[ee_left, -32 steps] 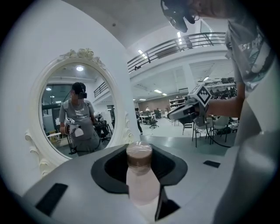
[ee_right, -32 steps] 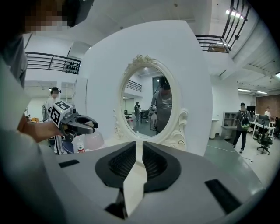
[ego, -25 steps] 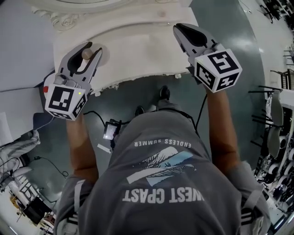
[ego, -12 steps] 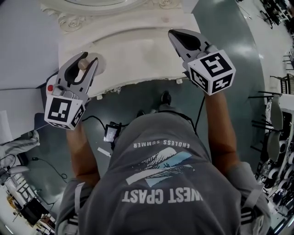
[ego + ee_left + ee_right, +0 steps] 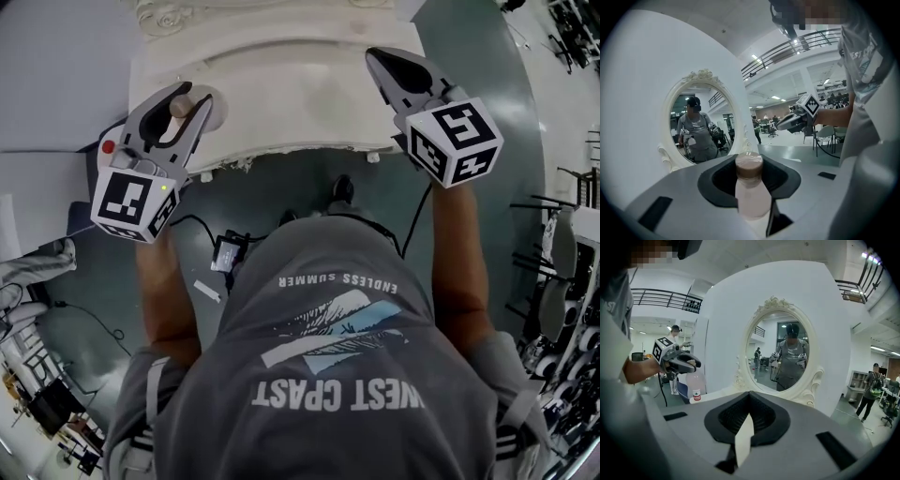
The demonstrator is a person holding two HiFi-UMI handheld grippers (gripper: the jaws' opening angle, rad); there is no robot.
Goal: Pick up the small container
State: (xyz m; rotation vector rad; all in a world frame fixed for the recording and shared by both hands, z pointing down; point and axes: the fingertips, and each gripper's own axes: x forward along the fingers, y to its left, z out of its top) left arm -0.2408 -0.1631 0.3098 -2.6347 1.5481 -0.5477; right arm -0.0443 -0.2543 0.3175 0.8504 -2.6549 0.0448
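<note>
The left tongs are clamped on the small container above the left edge of the desk, the right tongs are closed and empty, so it is better to lift upright with steady pressure.

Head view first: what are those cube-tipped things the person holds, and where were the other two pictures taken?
No robot here: a person holds a hand-worked gripper in each hand. The head view looks down from a camera on the person's head, over a white dressing table. The other two come from a camera on each gripper, looking along its fingers toward the oval mirror. The left gripper is closed on the small container, a pale bottle with a brown cap. The right gripper is closed with nothing between its fingers.
</note>
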